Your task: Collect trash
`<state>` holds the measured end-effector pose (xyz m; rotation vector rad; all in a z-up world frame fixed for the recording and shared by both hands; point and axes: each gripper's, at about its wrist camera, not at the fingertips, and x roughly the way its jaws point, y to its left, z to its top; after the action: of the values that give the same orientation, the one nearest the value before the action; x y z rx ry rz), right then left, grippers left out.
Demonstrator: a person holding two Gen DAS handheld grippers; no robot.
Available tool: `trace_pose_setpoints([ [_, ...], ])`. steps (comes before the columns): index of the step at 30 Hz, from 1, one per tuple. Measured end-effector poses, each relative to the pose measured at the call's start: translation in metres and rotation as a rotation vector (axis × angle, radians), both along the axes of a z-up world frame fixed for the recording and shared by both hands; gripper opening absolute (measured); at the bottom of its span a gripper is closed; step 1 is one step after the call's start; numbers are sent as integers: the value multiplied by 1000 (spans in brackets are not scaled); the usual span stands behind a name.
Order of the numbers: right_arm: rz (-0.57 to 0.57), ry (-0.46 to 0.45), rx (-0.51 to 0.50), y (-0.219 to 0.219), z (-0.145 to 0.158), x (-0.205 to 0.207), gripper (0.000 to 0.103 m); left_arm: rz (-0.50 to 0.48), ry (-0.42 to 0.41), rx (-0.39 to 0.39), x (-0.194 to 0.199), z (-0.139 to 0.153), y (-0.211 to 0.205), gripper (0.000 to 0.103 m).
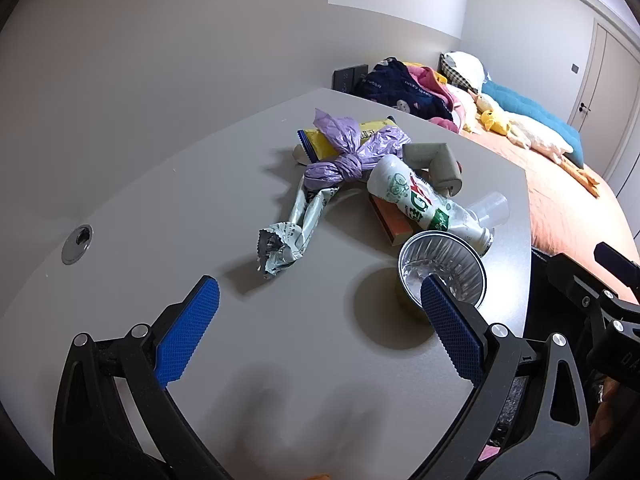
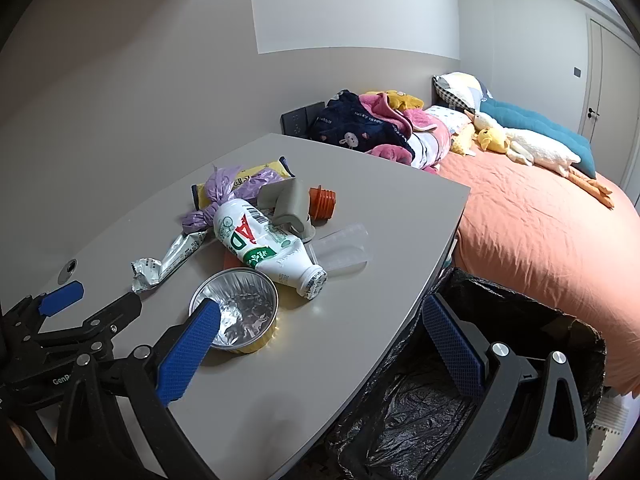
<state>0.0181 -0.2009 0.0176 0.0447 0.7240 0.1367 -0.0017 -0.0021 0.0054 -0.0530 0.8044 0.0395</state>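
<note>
Trash lies in a pile on the grey table (image 1: 160, 208): a round foil cup (image 1: 444, 272) nearest me, a white plastic bottle (image 1: 424, 200) on its side, a crumpled silver wrapper (image 1: 296, 232), a knotted purple bag (image 1: 348, 152), a yellow packet (image 1: 320, 140), a grey foam corner piece (image 1: 432, 160) and a clear plastic cup (image 1: 490, 208). My left gripper (image 1: 320, 292) is open and empty, above the table just short of the foil cup. My right gripper (image 2: 320, 312) is open and empty over the table's right edge, with the foil cup (image 2: 236, 308) by its left finger. A bin lined with a black bag (image 2: 460, 380) stands below the table edge.
An orange ribbed cap (image 2: 322, 202) lies behind the foam piece. A cable hole (image 1: 78, 242) is set in the table at the left. A bed (image 2: 540, 232) with an orange sheet, clothes, pillows and plush toys stands right of the table. The wall runs behind.
</note>
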Motion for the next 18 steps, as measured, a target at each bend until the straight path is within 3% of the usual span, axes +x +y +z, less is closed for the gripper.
trace_pose_setpoints([
  [18,0,5,0,-1,-2,-1,101,-4,5,-5,0,-3,-2,97],
])
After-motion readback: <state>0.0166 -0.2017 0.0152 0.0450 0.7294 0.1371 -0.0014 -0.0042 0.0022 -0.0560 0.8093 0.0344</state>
